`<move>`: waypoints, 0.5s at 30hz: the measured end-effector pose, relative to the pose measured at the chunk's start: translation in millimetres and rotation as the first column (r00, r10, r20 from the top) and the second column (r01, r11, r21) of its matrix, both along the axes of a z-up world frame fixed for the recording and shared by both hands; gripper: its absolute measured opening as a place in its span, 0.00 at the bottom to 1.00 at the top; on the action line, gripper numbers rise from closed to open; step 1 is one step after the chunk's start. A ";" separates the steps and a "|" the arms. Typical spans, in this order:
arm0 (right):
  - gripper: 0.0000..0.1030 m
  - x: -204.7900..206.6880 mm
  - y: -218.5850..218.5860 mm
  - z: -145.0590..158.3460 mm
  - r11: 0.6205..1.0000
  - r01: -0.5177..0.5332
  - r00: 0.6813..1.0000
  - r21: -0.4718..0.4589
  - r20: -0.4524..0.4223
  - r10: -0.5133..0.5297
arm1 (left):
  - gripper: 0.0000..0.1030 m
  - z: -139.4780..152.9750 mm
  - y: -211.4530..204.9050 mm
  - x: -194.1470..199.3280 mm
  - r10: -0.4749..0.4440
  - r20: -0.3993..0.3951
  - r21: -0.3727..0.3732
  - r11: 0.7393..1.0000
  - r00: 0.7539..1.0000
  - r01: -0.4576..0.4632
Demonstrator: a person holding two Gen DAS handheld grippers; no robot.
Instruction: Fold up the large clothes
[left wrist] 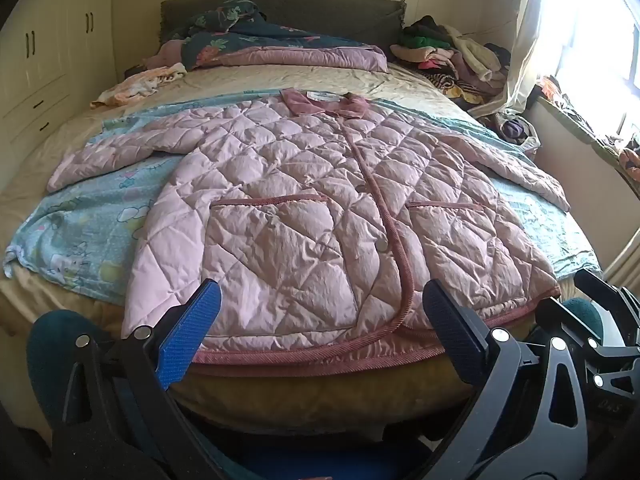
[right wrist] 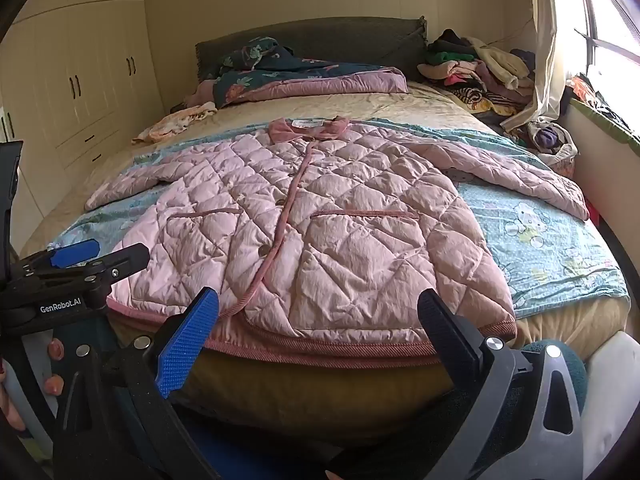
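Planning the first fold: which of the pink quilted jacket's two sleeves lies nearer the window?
The sleeve on the pink quilted jacket, picture-right, ends beside the curtain; the other sleeve points toward the wardrobe.

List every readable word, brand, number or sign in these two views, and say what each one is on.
"GenRobot.AI": white print on the black body of the left tongs, seen in the right wrist view.
Neck label of the pink quilted jacket: print too small to read.
Raised digits on the right tongs, left wrist view: too dim to read.

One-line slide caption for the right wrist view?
Open right tongs hover at the hem of a pink quilted jacket spread flat on the bed.
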State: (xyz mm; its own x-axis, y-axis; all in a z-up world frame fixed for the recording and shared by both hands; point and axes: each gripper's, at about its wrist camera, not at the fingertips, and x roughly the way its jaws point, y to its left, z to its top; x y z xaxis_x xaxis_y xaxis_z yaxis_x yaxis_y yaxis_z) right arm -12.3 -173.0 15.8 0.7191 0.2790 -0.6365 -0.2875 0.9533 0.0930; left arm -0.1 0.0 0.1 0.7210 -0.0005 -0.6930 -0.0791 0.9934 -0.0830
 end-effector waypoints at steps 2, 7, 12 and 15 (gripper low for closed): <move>0.96 -0.1 0.0 0.1 1.000 0.000 1.000 0.001 0.004 0.000 | 0.92 -0.1 0.1 0.1 -0.001 -0.001 -0.002 1.000 1.000 0.001; 0.96 0.3 0.2 0.1 1.000 0.000 1.000 0.001 0.004 0.000 | 0.92 -0.1 0.1 0.1 0.000 0.000 -0.002 1.000 1.000 0.000; 0.96 0.5 0.1 0.3 1.000 0.001 1.000 -0.001 0.003 -0.001 | 0.92 0.1 0.2 -0.2 -0.001 0.000 -0.004 1.000 1.000 0.001; 0.96 0.9 -0.2 0.2 1.000 0.001 1.000 0.001 0.003 -0.001 | 0.92 -0.4 0.6 0.3 -0.002 0.000 -0.005 1.000 1.000 0.002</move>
